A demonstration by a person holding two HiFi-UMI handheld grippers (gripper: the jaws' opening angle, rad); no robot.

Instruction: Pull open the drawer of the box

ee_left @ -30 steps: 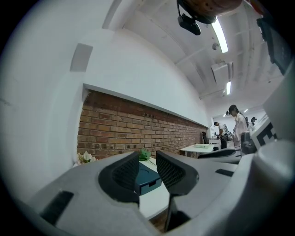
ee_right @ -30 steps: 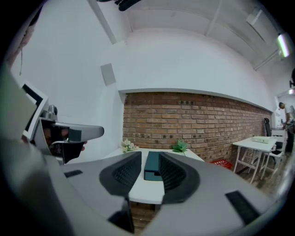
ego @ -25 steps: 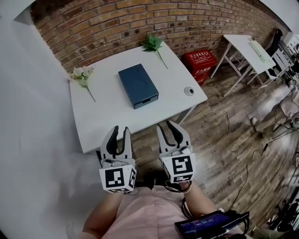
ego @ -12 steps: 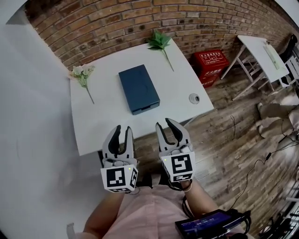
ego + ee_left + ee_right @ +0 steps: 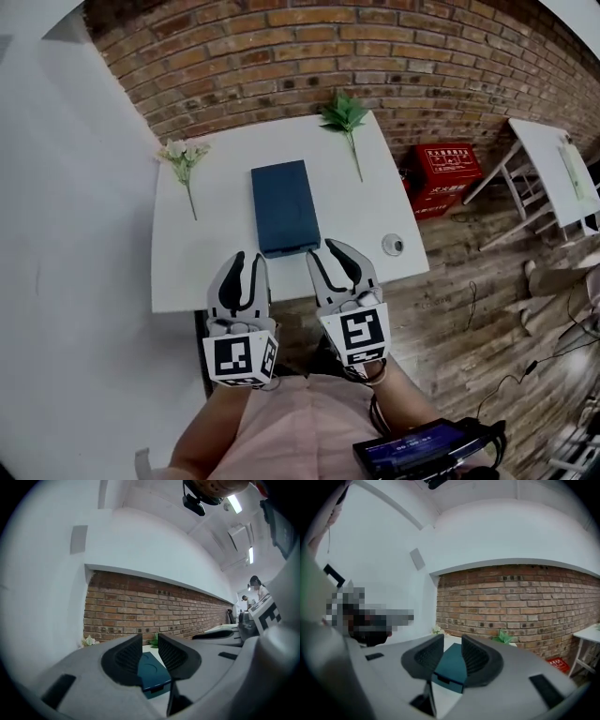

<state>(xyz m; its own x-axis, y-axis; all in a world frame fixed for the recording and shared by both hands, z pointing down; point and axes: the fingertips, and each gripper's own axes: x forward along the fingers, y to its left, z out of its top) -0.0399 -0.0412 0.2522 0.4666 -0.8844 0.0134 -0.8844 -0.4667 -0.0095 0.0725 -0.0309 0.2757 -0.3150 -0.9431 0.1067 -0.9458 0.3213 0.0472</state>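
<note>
A dark blue box (image 5: 285,206) lies flat in the middle of the white table (image 5: 206,262), its drawer front (image 5: 289,249) facing the near edge. Both grippers hover over that near edge, apart from the box. My left gripper (image 5: 246,265) is just left of the drawer end, and its jaws are closing with nothing between them. My right gripper (image 5: 333,255) is just right of the drawer end, jaws parted and empty. In the left gripper view the box (image 5: 152,672) shows beyond the left gripper (image 5: 150,641). The right gripper view shows the box (image 5: 451,665) past the right gripper (image 5: 453,641).
A white flower (image 5: 184,155) lies at the table's far left and a green sprig (image 5: 345,114) at the far right. A small round object (image 5: 393,246) sits near the right front corner. A red crate (image 5: 448,169) and another white table (image 5: 553,173) stand to the right.
The table and box have come closer to both grippers, which now reach the table's near edge. The left jaws have narrowed slightly.
</note>
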